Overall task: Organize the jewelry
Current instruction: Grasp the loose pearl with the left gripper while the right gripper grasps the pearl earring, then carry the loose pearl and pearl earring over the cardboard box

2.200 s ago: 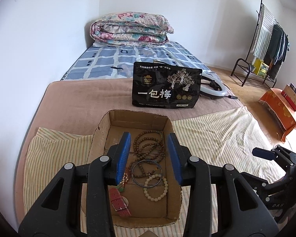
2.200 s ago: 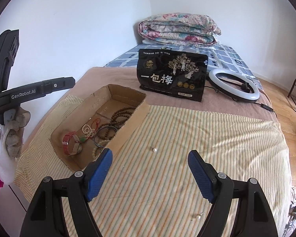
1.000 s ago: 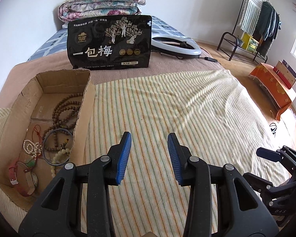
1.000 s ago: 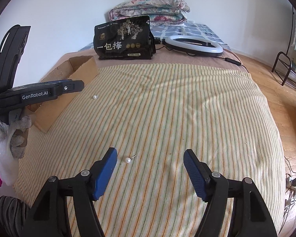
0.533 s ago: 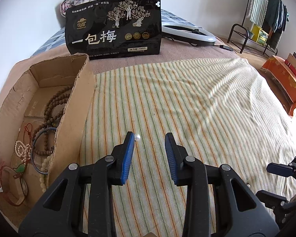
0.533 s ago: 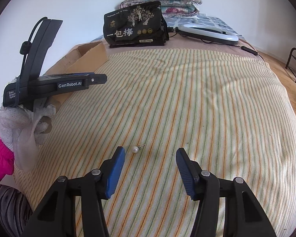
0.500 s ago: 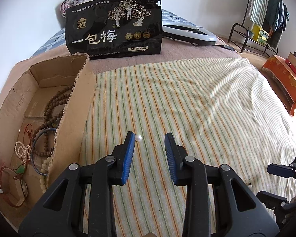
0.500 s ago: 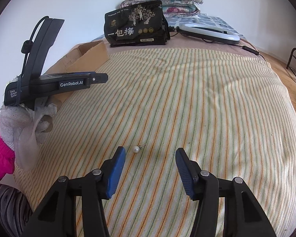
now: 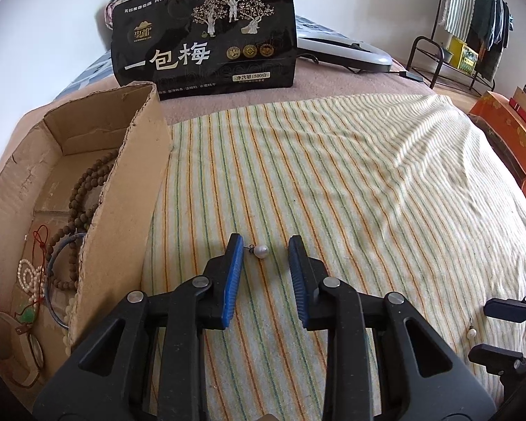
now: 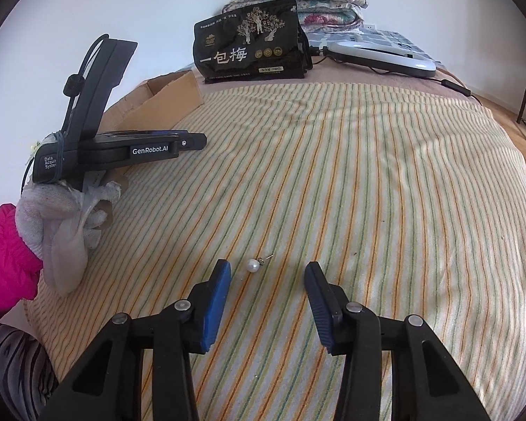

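Bedroom, striped blanket over the bed; cardboard box as landmark at its left edge. Already in the box: brown bead strands, blue bangle, white bead string, red-strap watch. Left to do: two pearl earrings out on the blanket. First earring just right of the box, between the left tongs, narrow and just been closing, pads not yet on the pearl, stud end at the left pad. Second earring farther right of the box, between the right tongs, medium gap, also just been closing, nearer the left pad, no contact. Looks nearly done: pinch both, carry to box, drop. Small round pearls, likely to roll or slip.
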